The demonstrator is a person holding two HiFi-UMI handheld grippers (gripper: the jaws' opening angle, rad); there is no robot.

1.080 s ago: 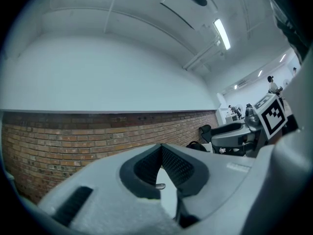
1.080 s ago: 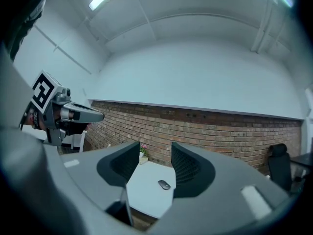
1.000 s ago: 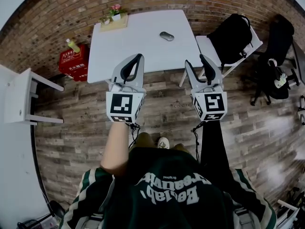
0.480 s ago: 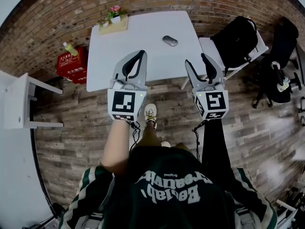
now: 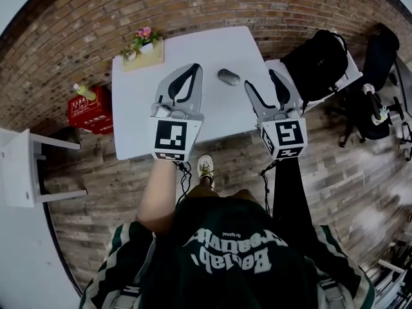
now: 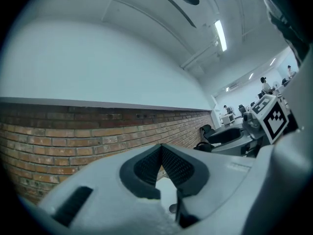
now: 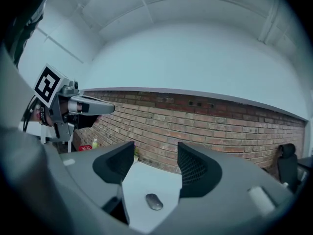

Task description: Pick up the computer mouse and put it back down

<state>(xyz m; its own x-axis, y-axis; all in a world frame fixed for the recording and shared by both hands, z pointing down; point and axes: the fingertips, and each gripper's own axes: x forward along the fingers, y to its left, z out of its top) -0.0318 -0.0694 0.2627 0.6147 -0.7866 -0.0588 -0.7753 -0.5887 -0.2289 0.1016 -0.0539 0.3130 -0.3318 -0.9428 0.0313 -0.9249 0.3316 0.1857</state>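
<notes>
Right gripper [image 7: 155, 155]: jaws spread and just been opening, nothing between the pads. We hold it level, pointing at the brick wall [image 7: 205, 116]. In the right gripper view the computer mouse [image 7: 154, 201] shows at 6 o'clock of the gap, lying flat on the white table [image 7: 142, 177], well apart from both pads.

Left gripper [image 6: 160, 147]: jaws pressed together at the tips, pinching nothing, also held level.

Head view notes:
- Both tools show over the near half of the table [image 5: 193, 44], left gripper [image 5: 188, 69] at 11 o'clock of frame centre, right gripper [image 5: 262, 82] at 1 o'clock.
- Mouse [image 5: 228, 76] sits on the tabletop between the two sets of tips, at 3 o'clock of the left tips and 9 o'clock of the right tips, touching neither.
- Planter [image 5: 143, 47] with pink flowers stands at the table's 10 o'clock corner.
- Black backpack [image 5: 315, 53] rests on a white chair [image 5: 278, 66] at 3 o'clock of the table.
- Red box [image 5: 87, 107] on the wooden floor [image 5: 96, 172], at 8 o'clock of the table.
</notes>
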